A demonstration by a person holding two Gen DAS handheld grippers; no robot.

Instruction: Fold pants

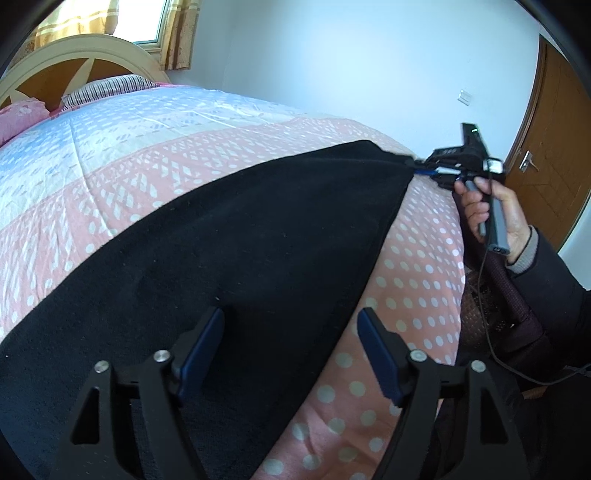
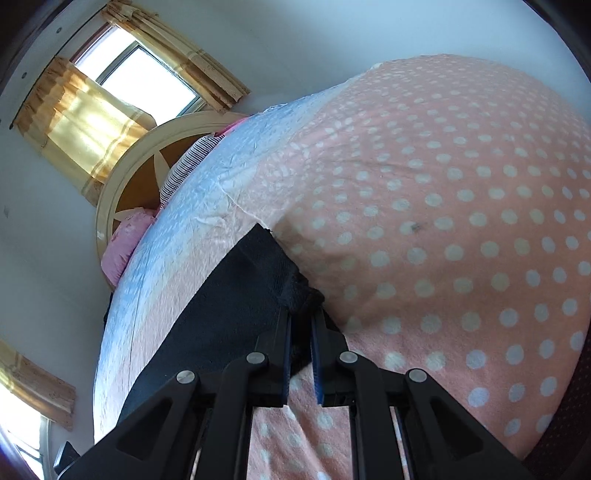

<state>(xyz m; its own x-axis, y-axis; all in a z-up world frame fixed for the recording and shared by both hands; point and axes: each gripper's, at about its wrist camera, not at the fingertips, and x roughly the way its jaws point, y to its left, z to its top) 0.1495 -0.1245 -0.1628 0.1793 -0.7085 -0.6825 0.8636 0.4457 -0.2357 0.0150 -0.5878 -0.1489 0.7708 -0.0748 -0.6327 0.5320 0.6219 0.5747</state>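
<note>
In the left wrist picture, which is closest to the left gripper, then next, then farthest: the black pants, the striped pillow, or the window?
1. Black pants, right under the left gripper.
2. Striped pillow, far up the bed, left.
3. Window, behind the headboard, top left.

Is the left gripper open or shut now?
Open: the left gripper holds its blue pads apart above the black pants, gripping nothing.

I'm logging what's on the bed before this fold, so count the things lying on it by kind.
Black pants: 1
Quilts: 1
Dotted blankets: 1
Striped pillows: 1
Pink pillows: 1
Total: 5
</note>
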